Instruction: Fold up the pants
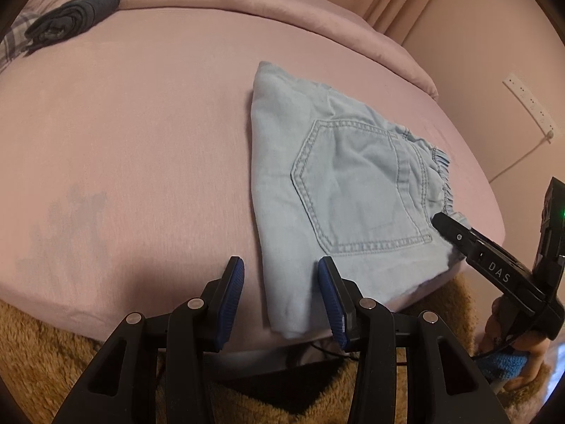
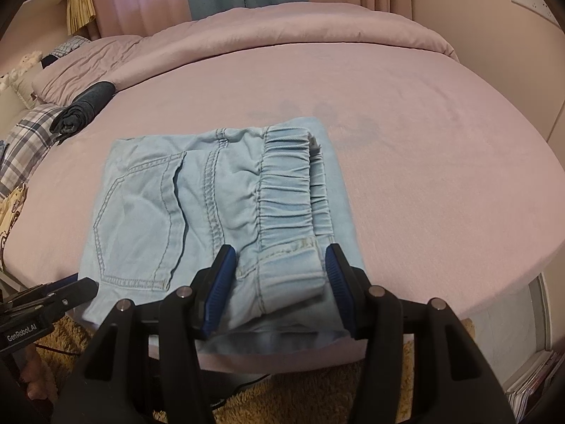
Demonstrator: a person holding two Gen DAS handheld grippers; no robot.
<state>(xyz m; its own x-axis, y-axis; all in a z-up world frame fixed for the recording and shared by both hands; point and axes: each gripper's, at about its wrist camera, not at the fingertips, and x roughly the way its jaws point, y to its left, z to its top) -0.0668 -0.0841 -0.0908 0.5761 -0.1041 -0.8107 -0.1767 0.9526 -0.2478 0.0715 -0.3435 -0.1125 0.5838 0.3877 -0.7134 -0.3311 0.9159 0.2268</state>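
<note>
Light blue denim pants (image 1: 339,190) lie folded into a compact rectangle near the front edge of the pink bed (image 1: 141,141), back pocket up. My left gripper (image 1: 280,272) is open, its jaws straddling the fold's near left corner. In the right wrist view the pants (image 2: 212,205) show the elastic waistband on top. My right gripper (image 2: 280,265) is open, its jaws on either side of the near waistband end, not closed on it. The right gripper also shows in the left wrist view (image 1: 494,265) at the pants' right edge. The left gripper shows in the right wrist view (image 2: 49,300).
A rolled dark grey garment (image 1: 74,17) lies at the far left of the bed, also in the right wrist view (image 2: 84,106). A rolled pink duvet (image 2: 282,31) runs along the back. A brown shaggy rug (image 1: 42,346) lies below the bed edge. Plaid cloth (image 2: 24,141) lies at the left.
</note>
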